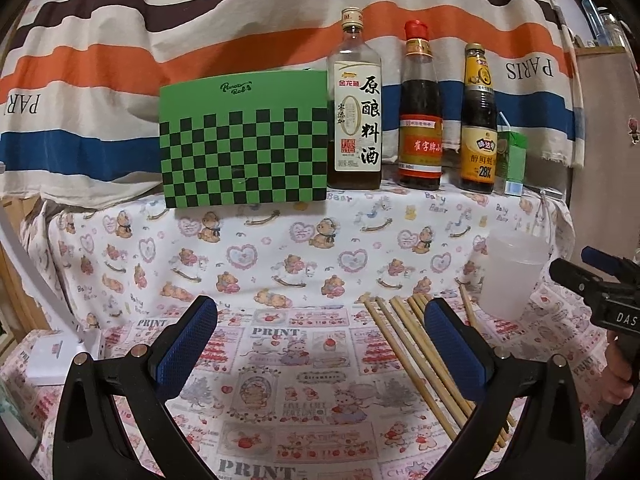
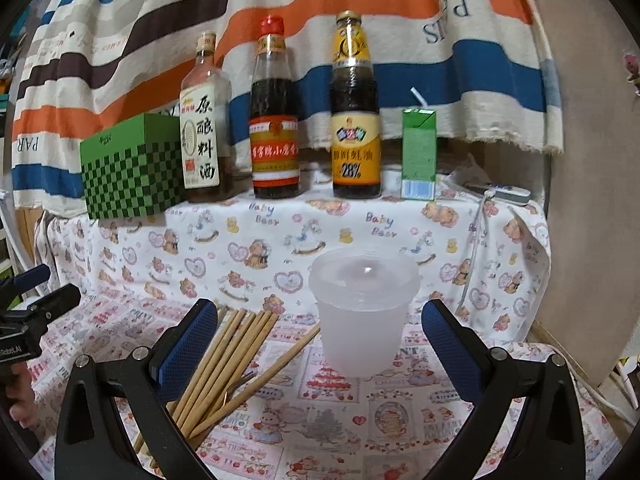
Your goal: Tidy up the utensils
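Several bamboo chopsticks [image 1: 404,340] [image 2: 228,356] lie loose in a bundle on the printed tablecloth. A translucent white plastic cup [image 2: 364,312] [image 1: 510,276] stands upright to their right. My left gripper [image 1: 320,340] is open over bare cloth, its right finger lying across the chopsticks. My right gripper [image 2: 320,340] is open and empty, with the cup between and beyond its fingers and the chopsticks by its left finger. Each gripper shows at the edge of the other's view: the right gripper body [image 1: 600,292] and the left gripper body [image 2: 36,308].
On a raised ledge at the back stand a green checkered box [image 1: 244,144], three sauce bottles [image 1: 354,112] [image 1: 420,120] [image 1: 478,128] and a green drink carton [image 2: 418,152] with a straw. A striped cloth hangs behind. A white box [image 1: 60,352] sits at the left; a cable [image 2: 476,240] hangs at the right.
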